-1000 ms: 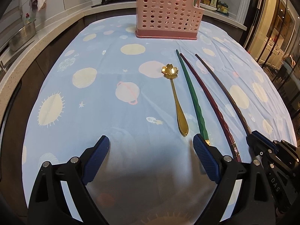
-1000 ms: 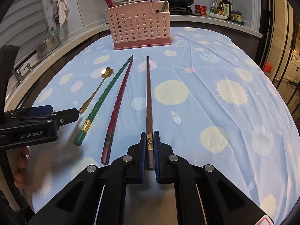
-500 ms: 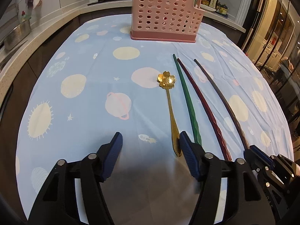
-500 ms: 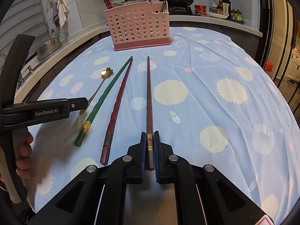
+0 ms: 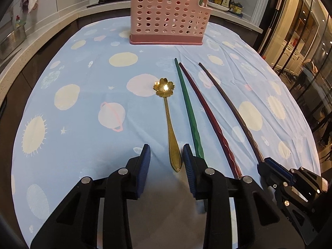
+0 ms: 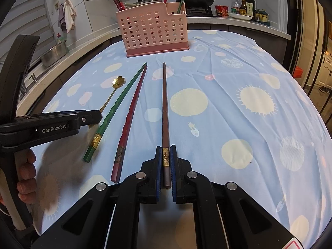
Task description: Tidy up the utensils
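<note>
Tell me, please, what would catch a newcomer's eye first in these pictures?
Probably the gold flower spoon on the planet-print cloth, its handle between the left tool's closing, not yet touching jaws. Beside it, the right tool clamps the brown chopstick; the pink holder stands behind.

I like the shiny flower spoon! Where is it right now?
In the left wrist view, the spoon lies on the tablecloth, just left of the green chopstick, its handle between the left claw's open fingers.

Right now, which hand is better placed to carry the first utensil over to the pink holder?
Right. The right gripper is shut on the brown chopstick. The left gripper has just been closing around the gold spoon, but its pads do not press on it yet.
</note>
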Demonstrator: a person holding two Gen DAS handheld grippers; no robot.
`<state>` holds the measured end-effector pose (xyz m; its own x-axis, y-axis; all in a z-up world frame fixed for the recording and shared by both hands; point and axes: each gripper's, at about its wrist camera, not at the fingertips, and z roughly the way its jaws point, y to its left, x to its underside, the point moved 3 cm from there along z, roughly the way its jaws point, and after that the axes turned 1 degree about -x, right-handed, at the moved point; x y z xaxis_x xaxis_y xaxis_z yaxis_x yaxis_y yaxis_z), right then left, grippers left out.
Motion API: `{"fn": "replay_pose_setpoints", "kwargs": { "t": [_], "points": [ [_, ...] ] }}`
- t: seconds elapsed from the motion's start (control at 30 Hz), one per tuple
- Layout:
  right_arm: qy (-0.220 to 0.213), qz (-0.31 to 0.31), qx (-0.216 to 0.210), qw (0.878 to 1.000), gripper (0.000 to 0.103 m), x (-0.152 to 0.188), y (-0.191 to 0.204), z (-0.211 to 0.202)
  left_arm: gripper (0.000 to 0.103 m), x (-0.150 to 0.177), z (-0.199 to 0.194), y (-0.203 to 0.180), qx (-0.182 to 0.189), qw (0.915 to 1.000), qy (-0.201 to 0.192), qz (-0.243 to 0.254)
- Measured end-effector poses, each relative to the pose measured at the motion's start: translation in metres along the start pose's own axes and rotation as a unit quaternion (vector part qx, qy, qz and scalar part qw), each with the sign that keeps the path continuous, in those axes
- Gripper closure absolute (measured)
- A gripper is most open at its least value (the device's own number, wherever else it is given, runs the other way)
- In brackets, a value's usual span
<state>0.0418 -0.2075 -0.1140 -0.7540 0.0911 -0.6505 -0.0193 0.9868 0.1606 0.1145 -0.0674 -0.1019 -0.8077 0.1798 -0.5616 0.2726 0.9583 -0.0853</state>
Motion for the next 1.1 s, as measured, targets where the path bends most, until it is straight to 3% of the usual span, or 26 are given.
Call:
{"fn": "replay_pose_setpoints", "kwargs": {
  "t": [0.03, 0.07, 0.13, 0.6, 0.87, 1.1],
  "points": [
    [0.0, 0.0, -0.001, 1.0, 0.096, 0.0, 0.0, 0.0, 0.074, 0.001, 0.0, -0.001, -0.001, 1.0, -0.002, 0.003],
    [0.0, 0.001, -0.001, 1.0, 0.096, 0.0, 0.0, 0.0, 0.084, 0.002, 0.0, -0.003, 0.0, 1.0, -0.002, 0.007],
    [-0.001, 0.002, -0.003, 1.0, 0.096, 0.0, 0.0, 0.0, 0.092, 0.004, -0.001, -0.005, 0.006, 0.9999, -0.002, 0.011],
    [-0.003, -0.01, 0.0, 1.0, 0.096, 0.001, 0.003, -0.007, 0.092, 0.016, -0.023, 0.0, 0.037, 0.9993, -0.004, 0.0],
    [-0.014, -0.005, -0.011, 1.0, 0.096, -0.001, 0.004, -0.022, 0.093, 0.013, -0.054, 0.006, 0.043, 0.9985, -0.033, -0.006],
    [-0.05, 0.007, -0.021, 0.999, 0.096, -0.013, 0.002, -0.052, 0.095, 0.002, -0.079, 0.006, 0.048, 0.9968, -0.064, -0.003]
  ]
}}
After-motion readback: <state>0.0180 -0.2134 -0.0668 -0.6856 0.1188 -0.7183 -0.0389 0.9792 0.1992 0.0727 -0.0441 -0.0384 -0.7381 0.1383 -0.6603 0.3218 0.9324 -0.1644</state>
